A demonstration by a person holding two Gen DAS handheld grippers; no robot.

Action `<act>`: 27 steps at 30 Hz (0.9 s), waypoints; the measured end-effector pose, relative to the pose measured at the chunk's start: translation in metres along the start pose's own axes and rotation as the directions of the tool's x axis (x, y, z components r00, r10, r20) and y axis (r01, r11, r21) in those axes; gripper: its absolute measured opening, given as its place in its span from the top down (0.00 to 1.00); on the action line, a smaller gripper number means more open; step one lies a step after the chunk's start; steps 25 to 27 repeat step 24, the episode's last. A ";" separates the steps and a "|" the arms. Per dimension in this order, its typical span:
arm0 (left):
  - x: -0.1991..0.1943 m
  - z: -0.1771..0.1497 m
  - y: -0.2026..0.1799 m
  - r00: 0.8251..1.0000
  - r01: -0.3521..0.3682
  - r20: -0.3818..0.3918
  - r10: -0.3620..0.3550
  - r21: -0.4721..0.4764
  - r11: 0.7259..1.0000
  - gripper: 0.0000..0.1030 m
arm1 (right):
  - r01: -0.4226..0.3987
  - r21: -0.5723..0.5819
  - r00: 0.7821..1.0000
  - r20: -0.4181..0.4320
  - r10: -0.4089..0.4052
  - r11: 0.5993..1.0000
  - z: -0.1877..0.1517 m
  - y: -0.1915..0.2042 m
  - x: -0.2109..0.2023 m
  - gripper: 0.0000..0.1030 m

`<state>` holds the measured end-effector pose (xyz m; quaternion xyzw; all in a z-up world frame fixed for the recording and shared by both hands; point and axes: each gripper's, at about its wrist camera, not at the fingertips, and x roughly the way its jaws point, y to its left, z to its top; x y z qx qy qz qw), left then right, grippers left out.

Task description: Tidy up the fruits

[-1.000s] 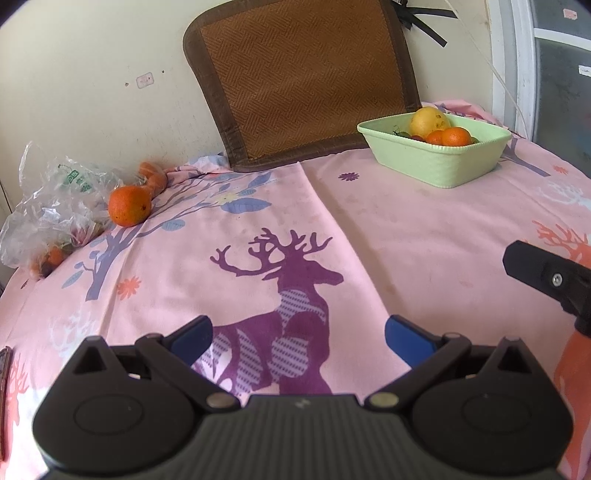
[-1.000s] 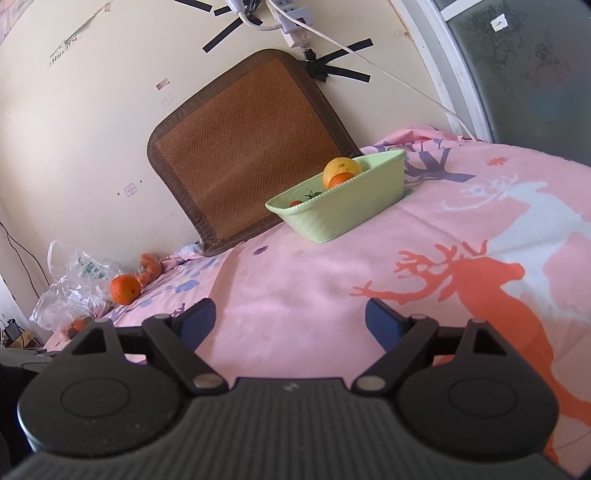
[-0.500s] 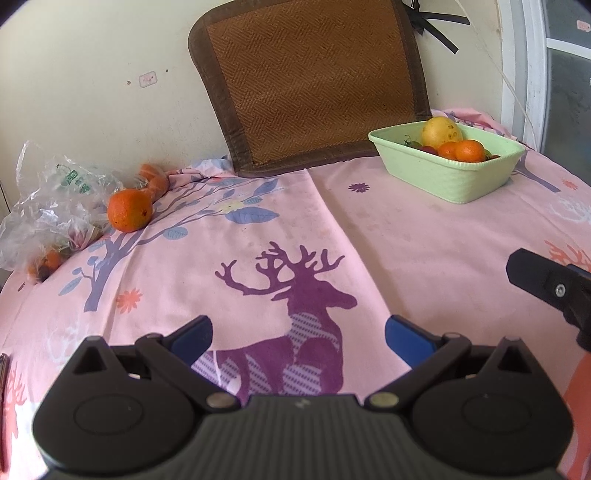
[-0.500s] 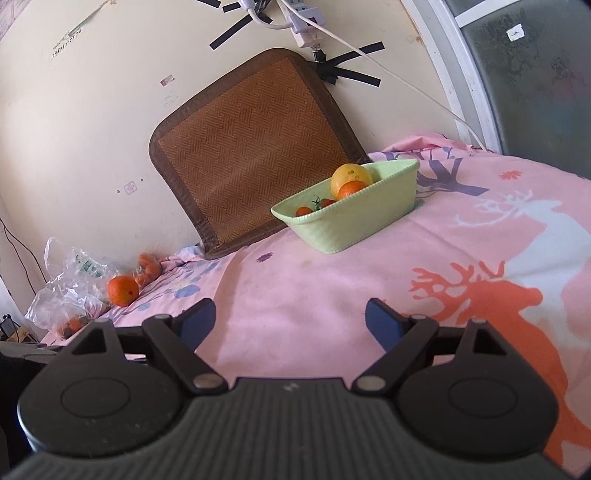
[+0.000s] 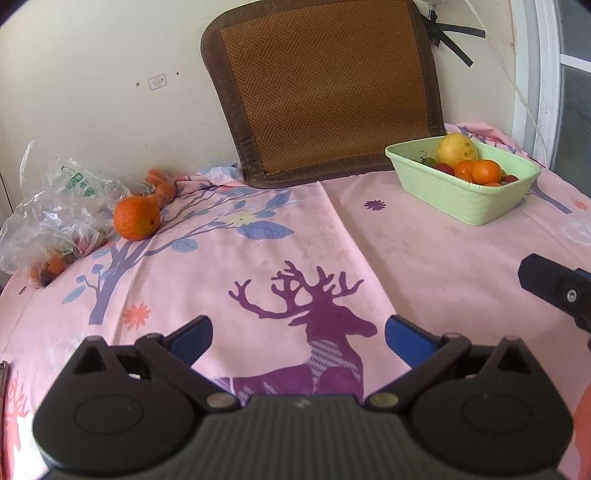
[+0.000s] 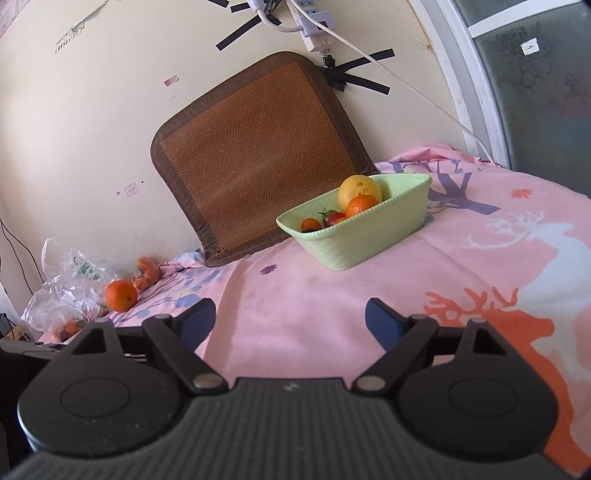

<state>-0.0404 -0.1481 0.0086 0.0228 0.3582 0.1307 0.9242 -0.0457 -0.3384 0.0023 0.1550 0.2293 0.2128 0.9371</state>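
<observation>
Green print shows on the crumpled plastic bag (image 5: 55, 206) at the far left of the table, but it is too creased to read. High on the wall, seen from the right wrist, there is a line of small handwriting, also too small to make out, and a little sticker (image 5: 157, 82) sits lower down.

Both tools are over the pink tablecloth (image 5: 424, 258), the one with the purple deer (image 5: 317, 325) printed on it. The left gripper (image 5: 298, 338) has its blue fingers spread wide with nothing between them. The right gripper (image 6: 290, 319) is just as wide apart and just as empty.

One loose orange (image 5: 136, 218) lies by the wall on the left, touching the edge of the bag, with a carrot (image 5: 162, 186) right behind it. A few small fruits are still inside the bag. Well apart from these, on the right, the green bowl (image 5: 465, 197) holds a big yellow fruit (image 5: 456, 149), a couple of oranges and some small red ones.

A brown woven mat (image 5: 325, 85) leans against the wall between the two groups. A power strip (image 6: 314, 18) is taped above it, its white cord running off towards the window.
</observation>
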 end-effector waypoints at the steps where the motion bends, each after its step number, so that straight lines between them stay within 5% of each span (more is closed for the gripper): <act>1: 0.000 0.000 0.000 1.000 0.000 0.000 0.000 -0.001 1.000 0.00 | 0.001 0.000 1.000 0.000 -0.001 1.000 0.000 0.000 0.000 0.13; 27: 0.004 0.009 0.007 0.999 0.036 0.028 -0.036 -0.021 0.999 0.00 | 0.006 -0.052 1.000 0.007 -0.006 0.999 0.015 0.005 0.005 0.11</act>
